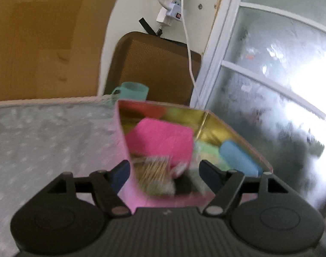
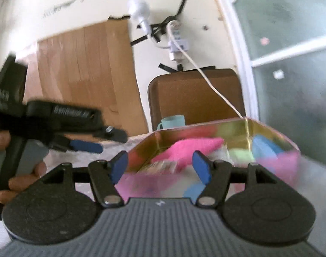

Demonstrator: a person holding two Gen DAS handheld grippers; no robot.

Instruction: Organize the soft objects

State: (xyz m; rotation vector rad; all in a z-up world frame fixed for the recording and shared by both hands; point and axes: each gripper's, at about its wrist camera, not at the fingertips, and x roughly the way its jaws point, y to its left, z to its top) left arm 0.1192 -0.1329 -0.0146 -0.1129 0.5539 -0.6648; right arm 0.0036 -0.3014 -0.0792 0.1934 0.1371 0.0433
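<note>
While both cameras blur with motion, I read the scene from left to right as follows. At the far left of the right wrist view, my left gripper (image 2: 98, 145) reaches rightward over the bed, a hand (image 2: 19, 182) wrapped round its grip; its blue-padded fingers (image 2: 85, 146) lie nearly level, and from this side I cannot tell how far apart they stand. In its own view the left gripper (image 1: 165, 171) shows its jaws parted to a middling width, gripping nothing, and straddling the near left corner of the pink box (image 1: 122, 141). The box sits at the far right corner of the bed (image 1: 45, 132), which has a pale dotted cover; one box corner points toward the gripper, so its walls run off diagonally, and its gold lining faces up. Inside, a pink cloth (image 1: 160, 139) lies tilted against the left wall, its long axis running left to right; a tan bristly item (image 1: 156, 171) lies below it, too blurred to name; a green soft piece (image 1: 208, 150) and a blue sponge (image 1: 238, 158) lie along the right wall, the sponge's long axis following that wall. My right gripper (image 2: 160, 167) hovers nearly level at the box's near wall (image 2: 145, 182), jaws moderately apart and empty. Beyond the bed's far edge stands a teal cup (image 1: 133, 91) before a brown chair back (image 1: 158, 64).
</note>
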